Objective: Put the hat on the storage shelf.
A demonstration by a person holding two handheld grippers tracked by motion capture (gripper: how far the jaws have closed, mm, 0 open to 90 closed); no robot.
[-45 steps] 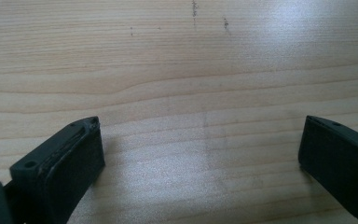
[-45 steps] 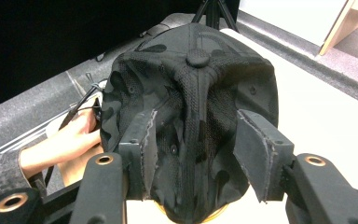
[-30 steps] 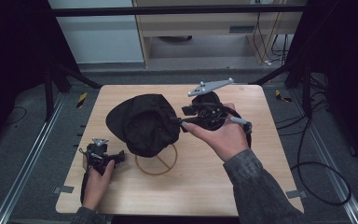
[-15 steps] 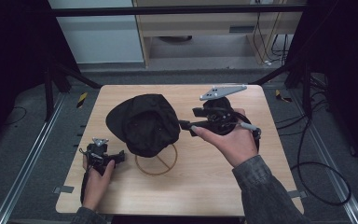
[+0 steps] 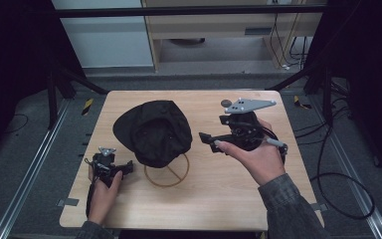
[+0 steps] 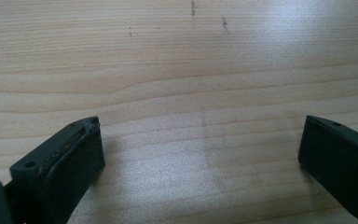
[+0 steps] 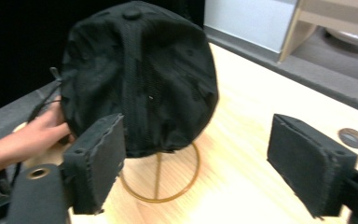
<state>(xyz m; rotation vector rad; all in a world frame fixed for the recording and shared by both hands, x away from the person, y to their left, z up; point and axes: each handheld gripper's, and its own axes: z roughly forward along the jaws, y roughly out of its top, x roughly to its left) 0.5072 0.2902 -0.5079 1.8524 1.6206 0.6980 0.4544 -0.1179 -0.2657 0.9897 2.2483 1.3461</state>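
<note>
A black cap [image 5: 155, 130] sits on a gold wire stand [image 5: 167, 172] in the middle of the wooden table [image 5: 229, 194]. My right gripper [image 5: 208, 142] hovers to the cap's right and points at it, clear of the fabric. In the right gripper view the cap [image 7: 140, 79] and the stand [image 7: 161, 179] lie ahead of my right gripper [image 7: 196, 161], whose jaws have just been opening, with nothing between them. My left gripper [image 5: 127, 168] rests on the table at the front left. In its own view my left gripper [image 6: 200, 154] is open over bare wood.
A small dark round disc [image 5: 226, 103] lies on the table behind the right gripper, also seen as the disc [image 7: 352, 136] at the right. The person's left hand [image 7: 28, 135] shows beyond the cap. Cables [image 5: 338, 174] trail off the table's right side.
The right gripper has drawn back to the right, away from the cap, and sunk a little, with its jaws spread wider. The left hand and the cap have stayed put.
</note>
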